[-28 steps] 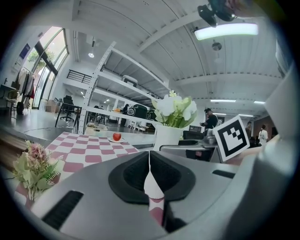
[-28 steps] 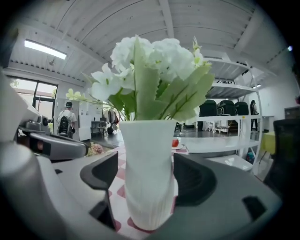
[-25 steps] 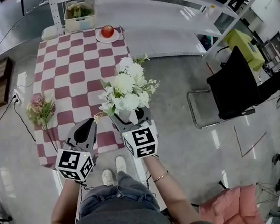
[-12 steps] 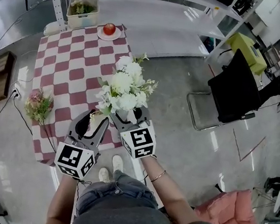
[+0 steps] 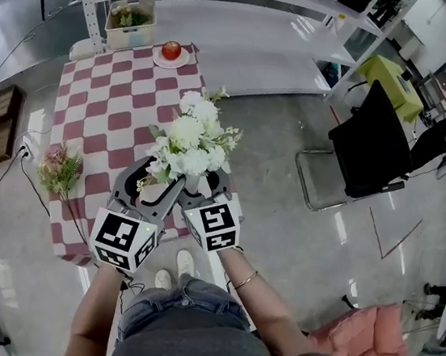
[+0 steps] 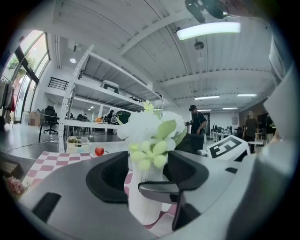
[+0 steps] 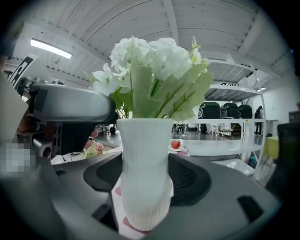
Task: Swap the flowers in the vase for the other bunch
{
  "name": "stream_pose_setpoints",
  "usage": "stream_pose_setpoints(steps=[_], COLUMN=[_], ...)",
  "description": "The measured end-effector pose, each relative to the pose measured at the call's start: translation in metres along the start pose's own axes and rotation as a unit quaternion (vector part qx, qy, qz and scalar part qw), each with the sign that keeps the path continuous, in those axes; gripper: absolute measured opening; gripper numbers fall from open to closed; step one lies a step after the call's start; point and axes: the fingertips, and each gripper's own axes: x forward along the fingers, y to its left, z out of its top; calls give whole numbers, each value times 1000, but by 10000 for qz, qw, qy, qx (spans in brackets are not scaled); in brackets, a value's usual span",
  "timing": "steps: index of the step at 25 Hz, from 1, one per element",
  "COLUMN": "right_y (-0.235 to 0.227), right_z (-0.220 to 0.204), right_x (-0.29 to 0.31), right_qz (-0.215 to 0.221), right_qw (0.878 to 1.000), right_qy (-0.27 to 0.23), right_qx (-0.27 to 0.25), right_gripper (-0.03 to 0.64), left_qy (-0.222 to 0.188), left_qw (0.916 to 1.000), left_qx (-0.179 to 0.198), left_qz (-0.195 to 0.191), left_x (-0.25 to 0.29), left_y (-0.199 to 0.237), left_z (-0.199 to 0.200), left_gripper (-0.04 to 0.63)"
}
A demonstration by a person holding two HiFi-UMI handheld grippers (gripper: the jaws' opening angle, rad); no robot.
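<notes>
- Head view: a bench (image 5: 106, 105) under a red-and-white checked cloth fills the upper left of the frame. A white vase (image 5: 198, 184) of white flowers (image 5: 191, 140) is at the bench's near right corner, close to frame centre.
- The right hand-held gripper (image 5: 204, 182) reaches in from below, one jaw on each side of the vase. The left hand-held gripper (image 5: 155, 182) is just left of it, jaws spread and pointing at the vase.
- A pink bunch (image 5: 60, 174) lies at the bench's left edge, well apart from the vase. An apple (image 5: 171, 49) sits on a plate at the far end, beside a box (image 5: 129, 24).
- Left gripper view: the jaws stand wide apart and have just been opening. The vase (image 6: 145, 201) and flowers show in the gap ahead, with no pad pressing on them.
- Right gripper view: the jaws have been closing and now grip the ribbed vase (image 7: 145, 159), with a pad against each side at centre frame. The flowers (image 7: 154, 75) rise above it. The pink bunch (image 7: 95, 148) shows small at mid left and the apple (image 7: 176, 144) just right of the vase.
</notes>
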Motion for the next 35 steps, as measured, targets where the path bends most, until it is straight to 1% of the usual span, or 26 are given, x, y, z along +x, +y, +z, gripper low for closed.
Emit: stream_pose_setpoints(steps=[6,12,16,21,23,24,27,32,35], right_y=[0,-1,-2,-4,-4,-5,-3,-3,-1], right_z=[3,3,3,2,3,4,1,3,1], right_x=[0,-1,0,-1,-1,-1,0,0,-1], right_qz=[-33,-18,-19,-2,13,10,54,46,82], right_qw=[10000,10000,10000,10000,10000,10000,10000,9999,9999], right_qy=[-24,-20,-77,-52,-58,-71,-65,-105,-87], right_qx=[-36,-40,-45,-12,-20,-35,-11,-67,-59], right_gripper=[311,311,311,311,311,311,311,311,311], left_qy=[-40,148,258,321,289,263,196,59,-21], left_qw=[9998,9981,9967,9961,9960,9959,9957,9949,9954], left_qx=[196,594,765,817,850,861,904,1001,960], left_qz=[-58,-55,-52,-55,-39,-25,20,81,69], left_x=[16,28,34,40,42,42,42,40,39], left_y=[-3,-12,-12,-15,-16,-16,-14,-11,-11], left_z=[13,14,13,13,16,18,22,32,39], left_gripper=[264,260,228,172,146,123,94,70,60])
